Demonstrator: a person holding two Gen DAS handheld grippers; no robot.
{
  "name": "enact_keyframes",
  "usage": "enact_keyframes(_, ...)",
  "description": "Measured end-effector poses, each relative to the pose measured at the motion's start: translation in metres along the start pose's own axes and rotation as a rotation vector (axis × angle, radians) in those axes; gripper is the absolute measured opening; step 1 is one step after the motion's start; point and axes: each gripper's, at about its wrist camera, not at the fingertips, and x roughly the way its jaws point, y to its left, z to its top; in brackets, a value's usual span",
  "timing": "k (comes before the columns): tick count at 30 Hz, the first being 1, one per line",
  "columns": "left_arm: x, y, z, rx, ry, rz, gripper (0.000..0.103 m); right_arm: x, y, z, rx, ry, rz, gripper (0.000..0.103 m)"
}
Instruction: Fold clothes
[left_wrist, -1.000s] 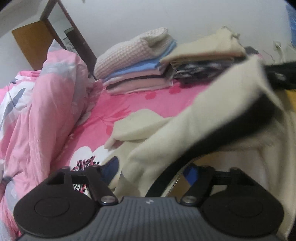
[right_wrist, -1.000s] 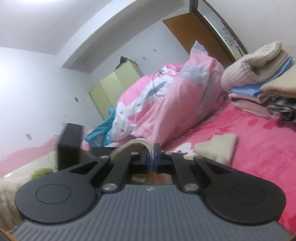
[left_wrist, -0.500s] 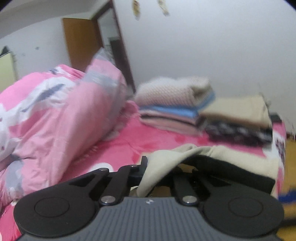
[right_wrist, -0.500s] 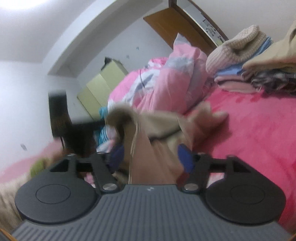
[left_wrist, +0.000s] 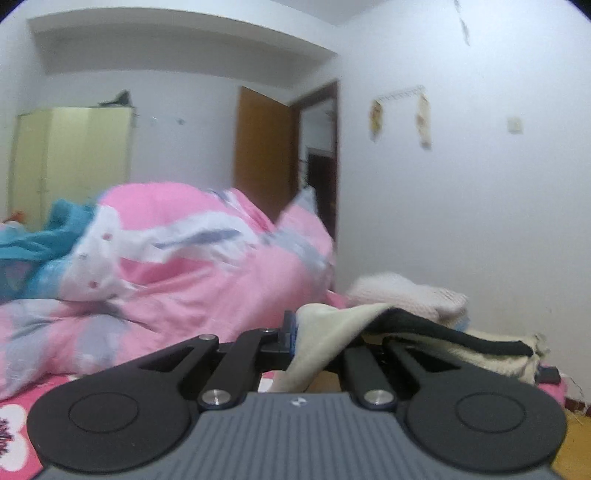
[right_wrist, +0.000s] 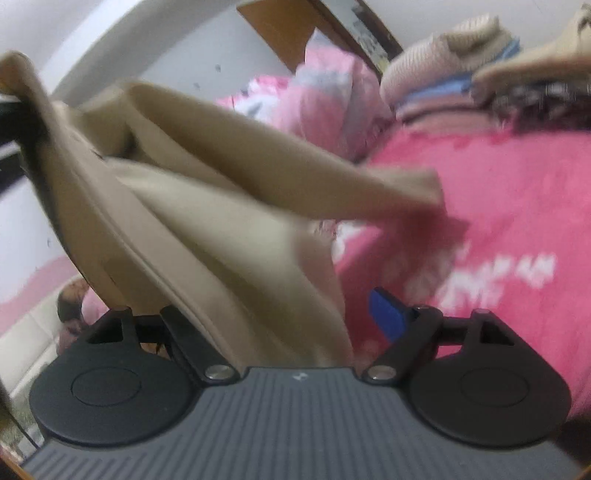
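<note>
A cream garment with black trim (left_wrist: 332, 325) is pinched in my left gripper (left_wrist: 314, 332), which is shut on it and holds it up above the pink bed. In the right wrist view the same cream garment (right_wrist: 207, 192) hangs in front of the lens, a sleeve (right_wrist: 388, 184) trailing toward the bed. My right gripper (right_wrist: 258, 314) is open; its blue-padded right finger (right_wrist: 388, 314) is bare and the cloth drapes over the left finger, hiding it.
A crumpled pink quilt (left_wrist: 184, 266) lies on the bed's left. Stacks of folded clothes (right_wrist: 461, 66) stand at the far end by the wall. The pink flowered sheet (right_wrist: 517, 203) spreads below. A door (left_wrist: 266, 155) and a wardrobe (left_wrist: 74, 162) stand behind.
My right gripper has opened and let go of the garment. My left gripper closed on the garment and lifted it, tilting upward toward the room. The cloth swings across the right view.
</note>
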Motion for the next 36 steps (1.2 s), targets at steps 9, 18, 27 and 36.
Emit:
enact_keyframes(9,-0.06,0.08,0.016,-0.192,-0.07,0.141,0.006,-0.012,0.03,0.015,-0.131,0.0,0.028,0.023)
enact_keyframes(18,-0.151,0.116,0.046,-0.222,-0.272,0.233,0.006,-0.081,0.105,0.138,-0.368,-0.294,0.143,0.015)
enact_keyframes(27,-0.256,0.109,0.079,-0.178,-0.504,0.246,0.006,-0.179,0.191,0.199,-0.639,-0.601,0.248,0.015)
enact_keyframes(36,-0.328,0.089,0.101,-0.137,-0.563,0.166,0.007,-0.25,0.198,0.205,-0.716,-0.764,0.325,0.016)
